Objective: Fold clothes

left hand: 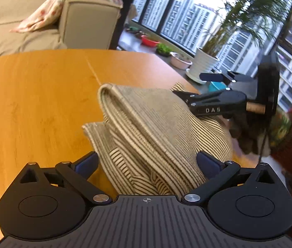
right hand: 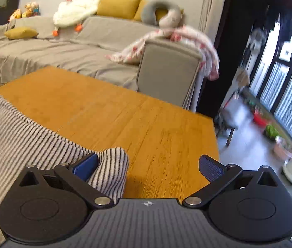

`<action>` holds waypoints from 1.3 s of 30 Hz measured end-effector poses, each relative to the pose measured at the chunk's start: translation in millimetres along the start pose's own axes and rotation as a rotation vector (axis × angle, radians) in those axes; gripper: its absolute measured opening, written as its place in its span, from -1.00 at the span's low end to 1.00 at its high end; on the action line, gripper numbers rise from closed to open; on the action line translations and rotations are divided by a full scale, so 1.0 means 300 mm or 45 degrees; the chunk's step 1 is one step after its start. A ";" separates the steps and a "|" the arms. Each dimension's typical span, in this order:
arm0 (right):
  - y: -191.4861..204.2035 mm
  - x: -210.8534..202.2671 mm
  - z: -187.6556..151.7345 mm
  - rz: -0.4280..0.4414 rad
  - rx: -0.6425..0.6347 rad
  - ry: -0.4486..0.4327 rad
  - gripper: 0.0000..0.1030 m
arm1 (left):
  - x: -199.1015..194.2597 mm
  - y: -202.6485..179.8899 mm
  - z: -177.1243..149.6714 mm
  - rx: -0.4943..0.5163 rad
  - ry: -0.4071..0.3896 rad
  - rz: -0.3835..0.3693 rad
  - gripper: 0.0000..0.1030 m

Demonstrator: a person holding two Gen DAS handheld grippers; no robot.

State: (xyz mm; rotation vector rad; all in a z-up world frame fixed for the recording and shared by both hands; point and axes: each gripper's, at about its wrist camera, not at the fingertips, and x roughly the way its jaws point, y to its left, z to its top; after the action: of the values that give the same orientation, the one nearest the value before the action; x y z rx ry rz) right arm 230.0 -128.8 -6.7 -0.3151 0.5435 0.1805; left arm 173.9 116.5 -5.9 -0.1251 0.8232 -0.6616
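A beige, dark-striped garment (left hand: 146, 124) lies bunched in thick folds on the orange wooden table (left hand: 42, 103). My left gripper (left hand: 148, 163) is open, its blue pads wide apart on either side of the bunched cloth. My right gripper (left hand: 187, 83) reaches in from the right, open, with its lower finger resting on the top fold. In the right wrist view the right gripper (right hand: 148, 165) is open over the table (right hand: 146, 113). The garment (right hand: 11, 134) spreads to its left there, one corner lying against the left finger (right hand: 86, 165).
A person's gloved hand and red sleeve (left hand: 290, 144) hold the right gripper. A grey sofa (right hand: 63, 51) with a flowered blanket (right hand: 177, 39) stands beyond the table. Along the window ledge are a potted plant (left hand: 204, 64) and bowls. The table's right edge (right hand: 216, 128) drops to the floor.
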 end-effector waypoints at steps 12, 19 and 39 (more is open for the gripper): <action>-0.076 -0.218 -0.076 0.167 0.146 -0.016 1.00 | -0.017 -0.009 0.016 0.114 -0.038 0.058 1.00; -0.041 -0.199 -0.154 0.054 0.136 0.115 1.00 | 0.007 0.013 0.086 0.144 -0.046 0.137 1.00; -0.167 -0.080 -0.272 0.844 1.309 0.492 0.21 | 0.124 0.117 0.140 0.011 0.040 -0.126 0.99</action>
State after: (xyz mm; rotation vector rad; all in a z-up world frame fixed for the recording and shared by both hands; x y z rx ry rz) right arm 183.3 -205.5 -47.6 0.8643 1.0353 0.4532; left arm 239.6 116.3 -13.3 -0.1490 0.8480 -0.7620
